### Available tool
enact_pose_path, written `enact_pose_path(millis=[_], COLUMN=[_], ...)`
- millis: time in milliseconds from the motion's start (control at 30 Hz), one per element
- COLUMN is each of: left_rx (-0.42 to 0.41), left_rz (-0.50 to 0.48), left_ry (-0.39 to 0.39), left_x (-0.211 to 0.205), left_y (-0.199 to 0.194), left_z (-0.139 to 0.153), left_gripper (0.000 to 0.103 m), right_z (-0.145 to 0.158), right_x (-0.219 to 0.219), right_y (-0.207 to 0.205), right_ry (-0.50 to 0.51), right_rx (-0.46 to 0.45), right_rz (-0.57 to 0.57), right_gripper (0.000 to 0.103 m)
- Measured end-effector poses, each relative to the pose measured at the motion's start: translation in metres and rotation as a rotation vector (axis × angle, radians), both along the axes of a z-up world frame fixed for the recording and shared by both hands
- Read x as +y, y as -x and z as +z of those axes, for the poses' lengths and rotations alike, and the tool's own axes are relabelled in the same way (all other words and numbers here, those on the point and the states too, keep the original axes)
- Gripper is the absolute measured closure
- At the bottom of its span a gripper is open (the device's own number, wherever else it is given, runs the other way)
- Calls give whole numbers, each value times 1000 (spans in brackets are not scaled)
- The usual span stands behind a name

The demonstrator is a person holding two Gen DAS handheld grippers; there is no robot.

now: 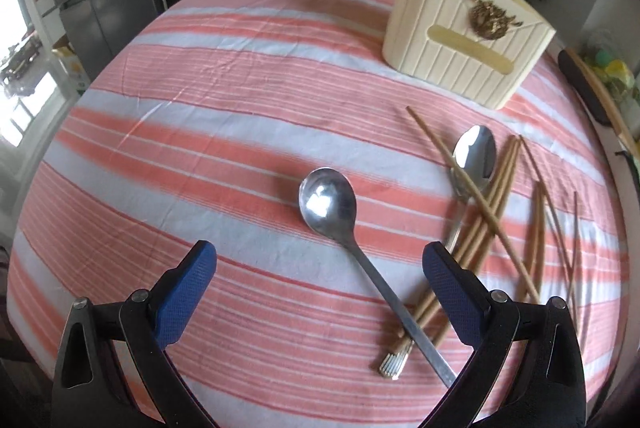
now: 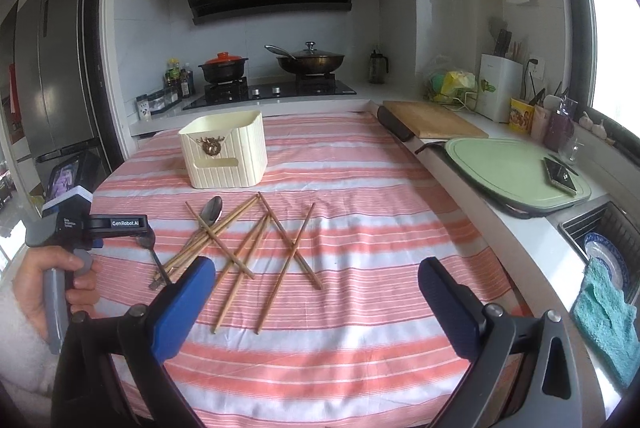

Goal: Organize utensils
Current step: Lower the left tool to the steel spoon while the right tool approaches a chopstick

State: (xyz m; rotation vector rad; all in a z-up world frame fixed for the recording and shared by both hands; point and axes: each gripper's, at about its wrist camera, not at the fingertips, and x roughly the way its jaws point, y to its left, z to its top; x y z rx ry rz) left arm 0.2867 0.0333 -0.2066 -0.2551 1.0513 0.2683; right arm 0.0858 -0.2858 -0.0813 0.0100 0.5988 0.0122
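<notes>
left gripper point(image 1: 320, 268) spread over near spoon point(image 1: 328, 200) | right gripper point(image 2: 316, 284) spread | cutting board point(image 2: 516, 172) (right view only)

left gripper point(image 1: 319, 270) fingers apart – above spoon point(image 1: 344, 228) | chopsticks point(image 1: 484, 212) – right | holder point(image 1: 464, 32) far

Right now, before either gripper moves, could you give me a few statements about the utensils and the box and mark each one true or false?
1. Both the left gripper and the right gripper are open and hold nothing. True.
2. The cream box lies tipped on its side. False: it stands upright on the striped cloth.
3. One chopstick lies across the far spoon. True.
4. The near spoon is already inside the box. False: it lies on the cloth, bowl up.
5. The chopsticks are bundled neatly. False: they lie scattered and crossed.
</notes>
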Motion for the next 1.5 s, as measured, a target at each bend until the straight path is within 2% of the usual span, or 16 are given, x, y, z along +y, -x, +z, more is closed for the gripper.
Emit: enact_pose_path(millis=[133, 200, 333, 467, 567, 733, 800, 867, 900, 967, 1067, 1133, 1200, 1233, 1300, 1500], left_rx=[68, 56, 51, 70, 77, 77, 77, 74, 70, 60, 42, 36, 35, 34, 32, 17], left_rz=[15, -24, -108, -158, -184, -245, -256, -268, -275, -294, -325, -334, -334, -332, -319, -352], left_ry=[-30, -95, -142, -113, -83, -108, -96, -94, -104, -135, -170, -168, -154, -146, -129, -129], left_x=[-3, -12, -12, 12, 29, 44, 49, 49, 48, 43, 40, 41, 44, 45, 47, 47], left_y=[-7, 1, 13, 19, 21, 23, 22, 22, 21, 23, 26, 27, 26, 26, 27, 32], left_z=[-22, -22, -19, -18, -20, -20, -21, -22, -22, -20, -19, -19, -20, -20, -21, -22], left_gripper=[1, 1, 0, 0, 0, 0, 0, 0, 0, 0, 0, 0, 0, 0, 0, 0], right_z=[-9, -14, -27, -53, -73, -98, -101, -106, -109, -118, -134, -139, -141, -143, -141, -121], right_x=[-7, -8, -17, -25, -24, -17, -12, -9, -9, -12, -16, -15, -15, -14, -13, -18], right_y=[-18, -28, -51, -85, -112, -142, -149, -164, -174, -193, -219, -231, -241, -246, -249, -242], right_ry=[1, 13, 28, 22, -23, -159, -201, -222, -233, -306, -449, -472, -459, -447, -423, -103], right_rx=[22, 32, 61, 156, 232, 355, 378, 405, 428, 479, 549, 551, 564, 583, 600, 593], right_rz=[-15, -18, -48, -32, 20, 85, 110, 114, 109, 113, 102, 86, 79, 72, 81, 68], right_gripper=[0, 0, 0, 0, 0, 1, 6, 22, 26, 44, 59, 68, 81, 94, 97, 97])
